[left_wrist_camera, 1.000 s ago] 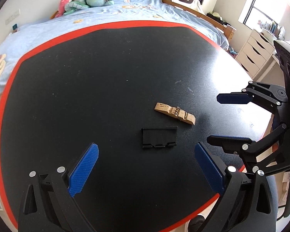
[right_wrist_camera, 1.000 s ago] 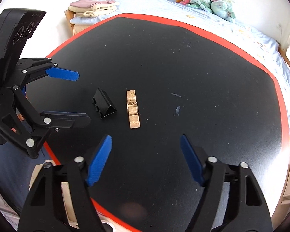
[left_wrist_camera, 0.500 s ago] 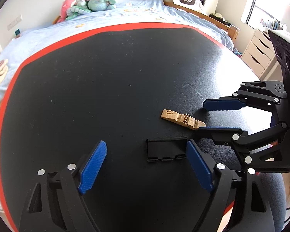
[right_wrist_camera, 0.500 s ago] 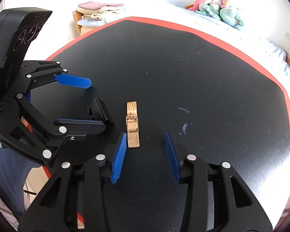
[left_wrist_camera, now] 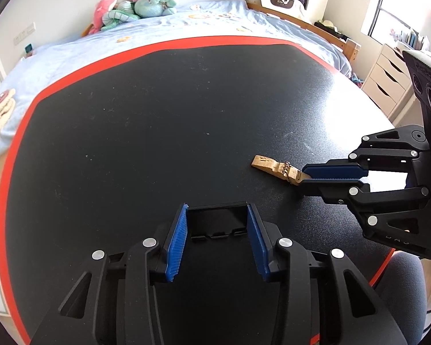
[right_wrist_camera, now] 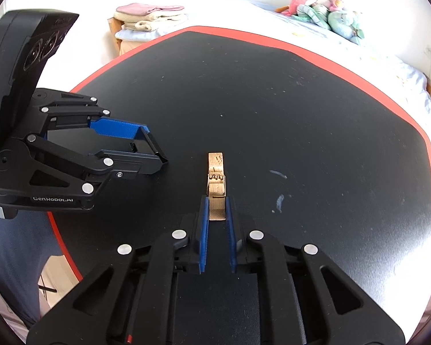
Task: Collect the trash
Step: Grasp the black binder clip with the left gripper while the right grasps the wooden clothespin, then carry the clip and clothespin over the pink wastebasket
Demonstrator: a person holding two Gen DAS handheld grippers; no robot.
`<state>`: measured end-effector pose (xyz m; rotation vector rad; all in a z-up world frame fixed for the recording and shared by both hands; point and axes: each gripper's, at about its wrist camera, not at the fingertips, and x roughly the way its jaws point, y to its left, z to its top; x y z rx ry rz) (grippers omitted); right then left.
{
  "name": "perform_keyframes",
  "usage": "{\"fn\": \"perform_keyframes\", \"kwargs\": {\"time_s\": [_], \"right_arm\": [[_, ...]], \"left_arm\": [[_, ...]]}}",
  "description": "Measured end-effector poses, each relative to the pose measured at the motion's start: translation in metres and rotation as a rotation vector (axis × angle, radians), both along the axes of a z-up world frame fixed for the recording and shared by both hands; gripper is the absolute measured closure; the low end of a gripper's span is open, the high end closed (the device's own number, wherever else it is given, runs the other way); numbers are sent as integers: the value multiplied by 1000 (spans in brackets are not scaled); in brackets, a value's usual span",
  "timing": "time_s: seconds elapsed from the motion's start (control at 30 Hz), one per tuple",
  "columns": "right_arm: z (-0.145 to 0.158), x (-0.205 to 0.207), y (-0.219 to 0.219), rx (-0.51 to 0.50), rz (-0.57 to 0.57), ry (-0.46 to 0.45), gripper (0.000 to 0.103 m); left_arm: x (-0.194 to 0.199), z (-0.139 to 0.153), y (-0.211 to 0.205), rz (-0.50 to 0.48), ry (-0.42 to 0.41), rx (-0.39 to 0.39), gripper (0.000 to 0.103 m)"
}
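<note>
While each hand-held gripper point(left_wrist_camera: 217, 221) point(right_wrist_camera: 216, 210) clamps something, one clothespin point(right_wrist_camera: 216, 184) and one black clip point(left_wrist_camera: 217, 224).

a home bedroom: a bed point(left_wrist_camera: 186, 28) with a pale blue sheet, plush toys point(left_wrist_camera: 135, 5) by the wall, folded towels point(right_wrist_camera: 149, 17), a white drawer unit point(left_wrist_camera: 388, 80).

The near end of the wooden clothespin point(right_wrist_camera: 216, 189) is covered by the blue pads of the right gripper point(right_wrist_camera: 216, 210), and in the left wrist view that end is hidden behind the same fingers. The sides of the black plastic piece point(left_wrist_camera: 217, 222) are masked by the left gripper point(left_wrist_camera: 217, 221). The table point(left_wrist_camera: 158, 120) is cut off by the frame edges.
</note>
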<state>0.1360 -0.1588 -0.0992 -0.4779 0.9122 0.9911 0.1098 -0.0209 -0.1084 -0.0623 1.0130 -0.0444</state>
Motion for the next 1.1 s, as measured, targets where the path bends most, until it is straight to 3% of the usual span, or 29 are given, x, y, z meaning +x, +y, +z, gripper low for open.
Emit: {"fn": "perform_keyframes", "kwargs": {"time_s": [0.33, 0.77, 1.1], "right_arm": [[20, -16, -19, 14, -59, 9, 92], [63, -75, -60, 44, -128, 6, 92], [78, -116, -85, 64, -155, 18, 92]], "left_arm": [[-20, 20, -10, -51, -13, -5, 63], [-63, 57, -36, -141, -60, -12, 63], [-95, 69, -49, -188, -84, -30, 63]]}}
